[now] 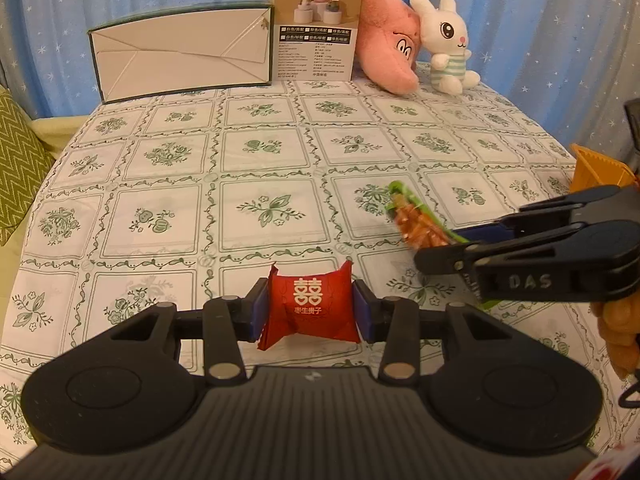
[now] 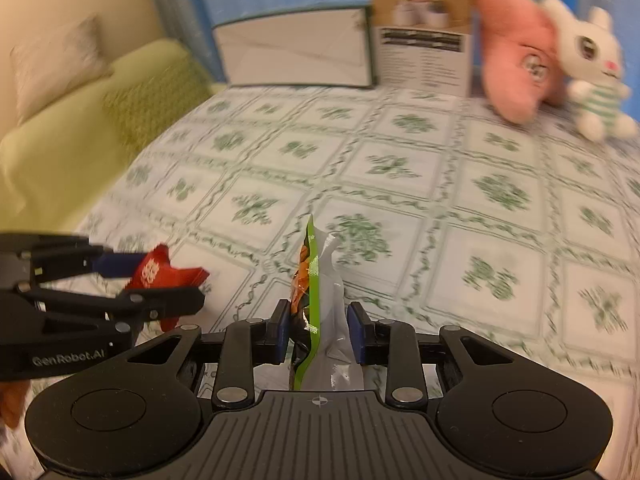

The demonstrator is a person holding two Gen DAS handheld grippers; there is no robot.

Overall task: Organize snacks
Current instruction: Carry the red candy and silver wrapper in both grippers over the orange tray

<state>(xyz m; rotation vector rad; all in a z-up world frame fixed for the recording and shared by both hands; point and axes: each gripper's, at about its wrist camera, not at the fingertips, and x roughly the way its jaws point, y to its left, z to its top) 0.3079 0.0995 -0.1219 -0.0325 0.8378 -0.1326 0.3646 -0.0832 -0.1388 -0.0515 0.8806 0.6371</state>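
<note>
Above the near edge of the worktop (image 1: pixel 280 152): left tool (image 1: pixel 308 308) clamped on a red snack packet (image 1: pixel 308 306), right tool (image 2: pixel 318 326) around a green snack packet (image 2: pixel 310 280), left pad touching, whether gripped fast not clear. Both packets lifted, carrying step in hand. Next: firm grip, then over to the open white box (image 1: pixel 180 56) at the far left corner, judging by its empty inside.

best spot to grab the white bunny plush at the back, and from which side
Grip the white bunny plush across its striped belly, coming from the front. It sits upright facing forward, and the pink plush leans against its left side in the left wrist view, so that flank looks blocked. The ears look too floppy.
</note>
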